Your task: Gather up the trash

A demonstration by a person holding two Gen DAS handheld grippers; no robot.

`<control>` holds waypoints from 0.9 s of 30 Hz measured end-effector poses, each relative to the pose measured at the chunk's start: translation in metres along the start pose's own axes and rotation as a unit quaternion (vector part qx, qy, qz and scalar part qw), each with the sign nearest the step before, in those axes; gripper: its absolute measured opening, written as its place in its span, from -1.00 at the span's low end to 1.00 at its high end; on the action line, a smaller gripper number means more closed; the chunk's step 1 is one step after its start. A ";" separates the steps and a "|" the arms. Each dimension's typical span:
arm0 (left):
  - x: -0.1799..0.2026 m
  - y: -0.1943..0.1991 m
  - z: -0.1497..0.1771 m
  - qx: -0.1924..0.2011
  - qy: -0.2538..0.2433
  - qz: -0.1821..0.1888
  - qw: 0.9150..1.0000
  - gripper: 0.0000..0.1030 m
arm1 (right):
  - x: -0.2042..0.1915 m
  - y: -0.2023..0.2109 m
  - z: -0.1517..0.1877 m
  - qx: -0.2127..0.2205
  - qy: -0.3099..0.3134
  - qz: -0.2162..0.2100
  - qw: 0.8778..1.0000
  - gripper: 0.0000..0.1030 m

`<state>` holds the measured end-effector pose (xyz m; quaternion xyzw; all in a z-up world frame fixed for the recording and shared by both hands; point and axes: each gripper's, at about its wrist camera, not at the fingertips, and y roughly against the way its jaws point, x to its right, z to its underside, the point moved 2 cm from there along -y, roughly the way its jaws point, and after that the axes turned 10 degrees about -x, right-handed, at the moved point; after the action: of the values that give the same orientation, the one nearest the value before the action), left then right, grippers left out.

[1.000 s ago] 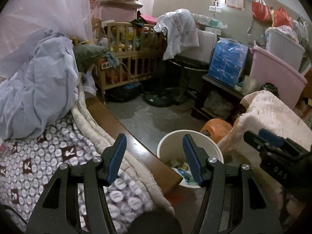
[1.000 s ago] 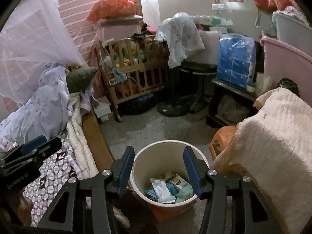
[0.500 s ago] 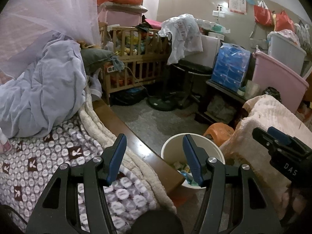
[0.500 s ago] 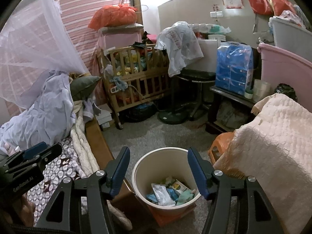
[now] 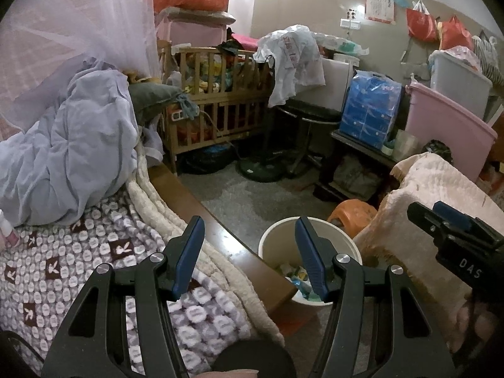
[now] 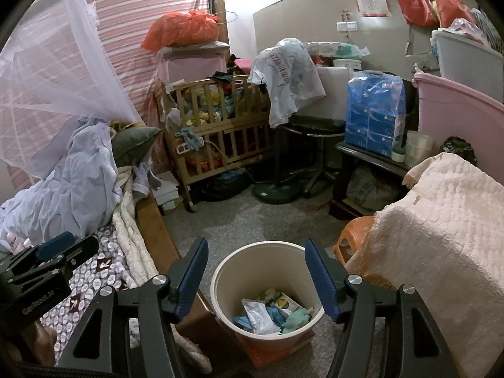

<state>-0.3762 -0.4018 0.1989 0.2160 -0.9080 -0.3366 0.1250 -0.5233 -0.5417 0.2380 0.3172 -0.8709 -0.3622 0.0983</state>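
A cream trash bin [image 6: 239, 261] stands on the floor between the bed and a covered seat. It holds several wrappers and bits of trash [image 6: 271, 310]. It also shows in the left wrist view [image 5: 346, 245]. My right gripper [image 6: 256, 252] is open and empty, held above and just behind the bin. My left gripper [image 5: 250, 230] is open and empty over the bed's wooden edge [image 5: 220, 236], left of the bin. Each gripper shows at the side of the other's view.
The bed [image 5: 63, 267] with a patterned blanket and a blue sheet [image 5: 72, 145] is at the left. A cream-covered seat [image 6: 434, 236] and an orange stool [image 6: 352, 236] are at the right. A wooden crib [image 6: 220, 126], a fan base and stacked bins line the far wall.
Both grippers have risen and drawn back from the bin, so it sits lower and smaller in both views. The left gripper has moved left over the bed. Both stay open.
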 end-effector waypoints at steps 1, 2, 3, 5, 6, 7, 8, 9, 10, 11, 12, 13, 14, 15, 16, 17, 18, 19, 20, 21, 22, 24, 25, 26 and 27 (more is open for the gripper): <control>0.000 0.001 0.000 0.002 0.000 -0.001 1.000 0.13 | 0.000 0.000 0.000 0.000 0.000 0.000 1.000 0.20; 0.000 0.001 -0.001 0.002 0.000 0.000 1.000 0.13 | 0.000 0.000 0.000 0.000 0.000 0.000 1.000 0.20; 0.000 0.001 -0.001 0.002 0.000 0.001 1.000 0.13 | 0.000 0.000 0.000 0.000 0.000 0.000 1.000 0.20; 0.000 0.001 -0.001 0.002 0.000 0.001 1.000 0.13 | 0.000 0.000 0.000 0.000 0.000 0.000 1.000 0.21; 0.000 0.001 -0.001 0.001 0.000 0.001 1.000 0.13 | 0.001 0.001 0.000 -0.001 0.000 0.001 1.000 0.21; 0.000 0.001 -0.001 0.000 -0.001 0.002 1.000 0.14 | 0.001 0.001 0.000 -0.002 0.000 0.001 1.000 0.21; 0.001 0.001 -0.001 0.000 -0.001 0.002 1.000 0.13 | 0.002 0.002 0.000 -0.002 0.000 0.002 1.000 0.21; 0.001 0.001 -0.001 0.000 -0.002 0.002 1.000 0.13 | 0.003 0.002 0.001 -0.002 -0.001 0.002 1.000 0.22; 0.001 0.000 0.000 -0.001 -0.002 0.003 1.000 0.13 | 0.003 0.002 0.000 -0.002 -0.001 0.001 1.000 0.22; 0.001 0.000 0.000 -0.002 -0.003 0.003 1.000 0.13 | 0.003 0.002 0.000 -0.002 -0.001 0.001 1.000 0.22; 0.002 -0.001 0.000 -0.003 -0.003 0.003 1.000 0.13 | 0.004 0.002 0.000 -0.002 -0.002 0.001 1.000 0.22; 0.002 -0.001 0.000 -0.004 -0.003 0.003 1.000 0.13 | 0.003 0.001 0.000 -0.002 -0.001 0.001 1.000 0.22; 0.002 -0.002 0.000 -0.005 -0.003 0.004 1.000 0.13 | 0.003 0.001 0.000 -0.002 0.000 0.001 1.000 0.23; 0.002 -0.003 0.000 -0.006 -0.003 0.004 1.000 0.13 | 0.003 0.001 -0.001 -0.002 0.000 0.001 1.000 0.23; 0.002 -0.003 0.000 -0.006 -0.003 0.004 1.000 0.13 | 0.005 0.001 0.000 -0.002 0.000 0.002 1.000 0.23; 0.003 -0.004 0.000 -0.007 -0.003 0.005 1.000 0.13 | 0.006 0.001 0.000 -0.002 0.000 0.002 1.000 0.23; 0.003 -0.004 0.000 -0.008 -0.003 0.007 1.000 0.13 | 0.006 0.001 0.000 -0.002 0.000 0.002 1.000 0.23; 0.003 -0.004 0.000 -0.008 -0.002 0.008 1.000 0.13 | 0.006 0.001 0.000 -0.002 0.000 0.002 1.000 0.24; 0.004 -0.004 0.000 -0.009 -0.002 0.009 1.000 0.13 | 0.008 0.002 0.000 -0.002 -0.001 0.002 1.000 0.24; 0.003 -0.004 0.000 -0.009 -0.002 0.009 1.000 0.13 | 0.008 0.001 0.000 -0.002 -0.001 0.002 1.000 0.24; 0.004 -0.005 0.000 -0.009 -0.002 0.009 1.000 0.13 | 0.008 0.001 0.000 -0.003 -0.001 0.002 1.000 0.24; 0.004 -0.005 0.001 -0.011 -0.002 0.010 1.000 0.13 | 0.009 0.002 0.000 -0.004 -0.001 0.002 1.000 0.25; 0.005 -0.005 0.001 -0.012 -0.002 0.011 1.000 0.13 | 0.010 0.002 0.001 -0.004 -0.002 0.002 1.000 0.25; 0.005 -0.006 0.001 -0.013 -0.002 0.011 1.000 0.13 | 0.011 0.003 0.002 -0.004 -0.002 0.002 1.000 0.25; 0.006 -0.006 0.001 -0.013 -0.002 0.011 1.000 0.13 | 0.013 0.003 0.004 -0.005 -0.002 0.003 1.000 0.26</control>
<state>-0.3798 -0.4079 0.1949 0.2035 -0.9060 -0.3477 0.1295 -0.5365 -0.5460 0.2367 0.3135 -0.8703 -0.3667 0.0986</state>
